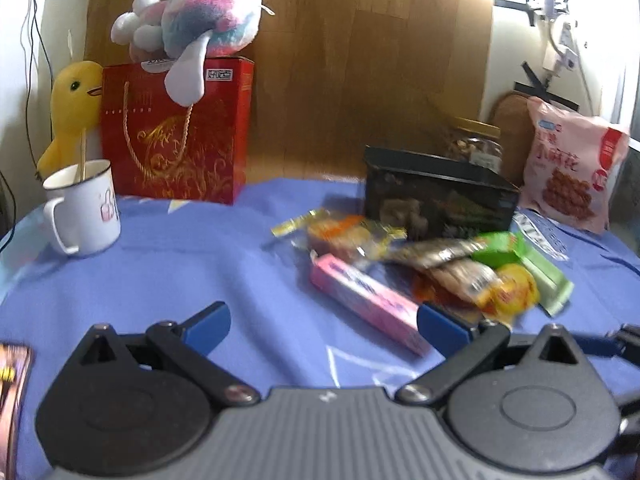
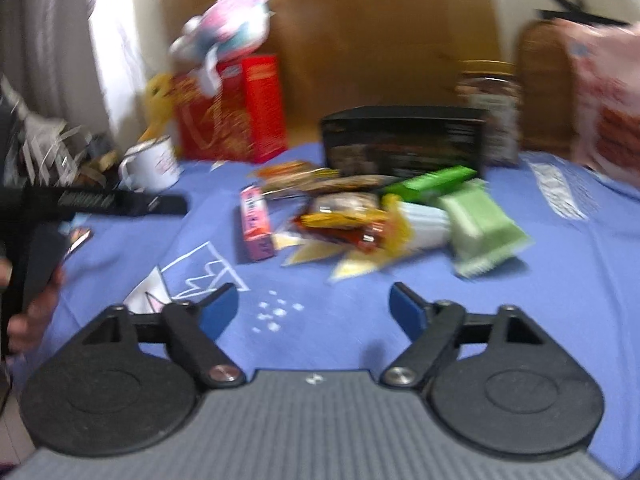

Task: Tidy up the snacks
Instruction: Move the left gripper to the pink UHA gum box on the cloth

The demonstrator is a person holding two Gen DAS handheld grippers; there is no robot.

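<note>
A pile of small snack packets lies on the blue tablecloth (image 1: 180, 272) in front of a black tin box (image 1: 436, 196) (image 2: 400, 144). In the pile are a long pink box (image 1: 368, 312) (image 2: 256, 220), a pale green packet (image 1: 548, 280) (image 2: 484, 228) and a yellow packet (image 1: 508, 292). My left gripper (image 1: 324, 326) is open with only cloth between its blue pads; the near end of the pink box lies just inside its right pad. My right gripper (image 2: 314, 308) is open over bare cloth, short of the pile. Both views are blurred.
A red gift bag (image 1: 176, 128) with a plush toy (image 1: 200, 12) on top stands at the back left, next to a yellow duck and a white mug (image 1: 84, 212). A jar (image 1: 476, 144) and a big pink snack bag (image 1: 572, 168) stand at the back right. A dark packet (image 1: 12, 380) lies near left.
</note>
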